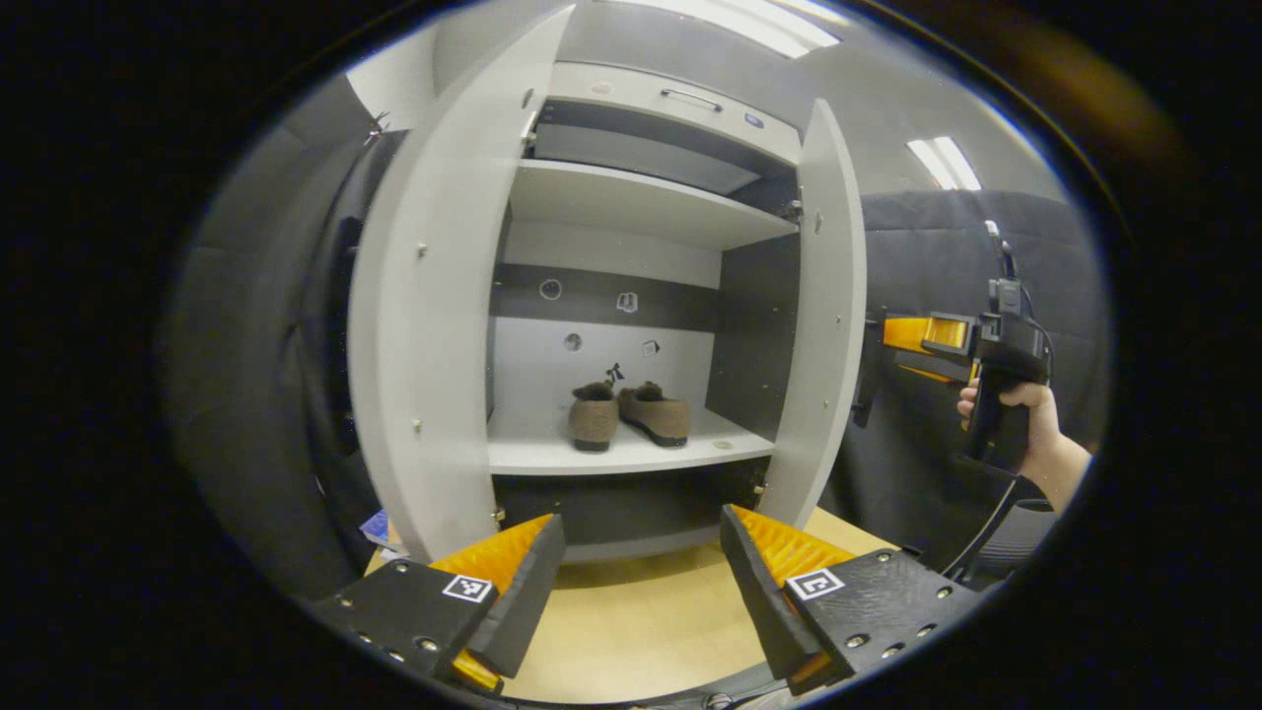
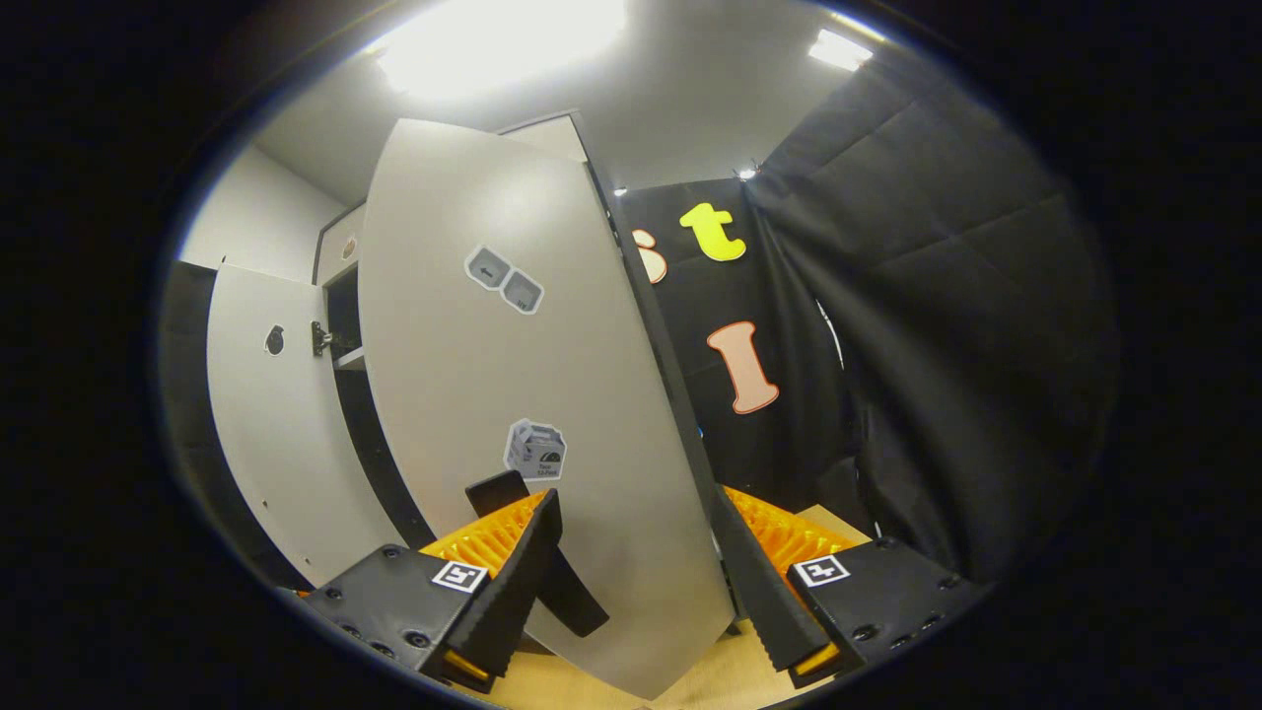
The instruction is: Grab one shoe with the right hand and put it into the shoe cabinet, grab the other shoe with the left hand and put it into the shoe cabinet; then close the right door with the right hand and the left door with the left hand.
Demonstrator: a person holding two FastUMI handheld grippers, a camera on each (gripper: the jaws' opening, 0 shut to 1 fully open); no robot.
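Two brown shoes stand side by side on the lower shelf of the white shoe cabinet. Its left door and right door both hang open. My left gripper is open with nothing between its fingers, low in front of the cabinet. In the left gripper view a hand holds my right gripper just outside the right door. In the right gripper view the right gripper is open. The right door's outer face and black handle lie close between its fingers.
The cabinet stands on a light wooden table. An upper shelf and a drawer front sit above the shoes. Black cloth wall rises right of the cabinet. The left door shows beyond the right door.
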